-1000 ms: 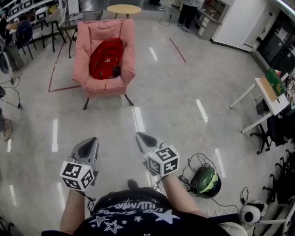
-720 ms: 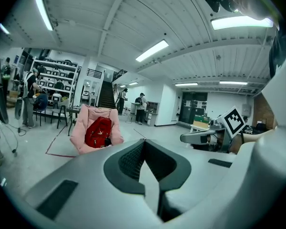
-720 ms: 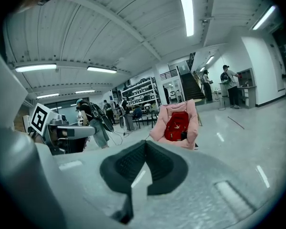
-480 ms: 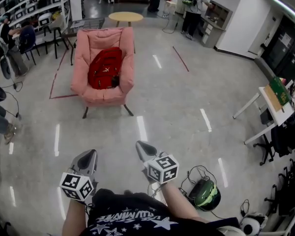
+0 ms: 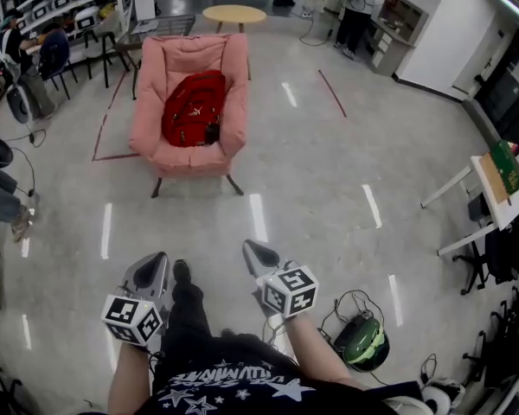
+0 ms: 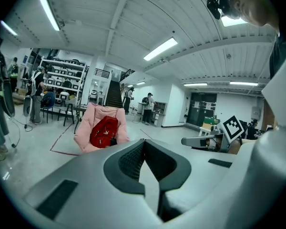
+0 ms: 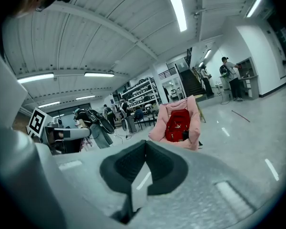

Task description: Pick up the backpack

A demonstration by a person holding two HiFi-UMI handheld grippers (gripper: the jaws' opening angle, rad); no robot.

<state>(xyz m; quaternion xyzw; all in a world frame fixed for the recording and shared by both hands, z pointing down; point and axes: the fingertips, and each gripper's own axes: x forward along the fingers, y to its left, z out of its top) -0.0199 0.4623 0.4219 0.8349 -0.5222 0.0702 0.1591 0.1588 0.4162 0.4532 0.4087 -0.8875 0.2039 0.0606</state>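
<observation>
Person has stepped forward; left tool (image 5: 158, 260) and right tool (image 5: 251, 247) are both closed, empty. Red backpack (image 5: 193, 109) lies on the pink armchair (image 5: 149, 124) at twelve o'clock, well apart. Likely soft, slumping; take its top handle.

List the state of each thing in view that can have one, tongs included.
left tongs: shut, nothing between them.
right tongs: shut, nothing between them.
red backpack: propped on the seat against the backrest, not held, far ahead of both tongs.
pink armchair: upright on the floor, seat taken by the red backpack.
</observation>
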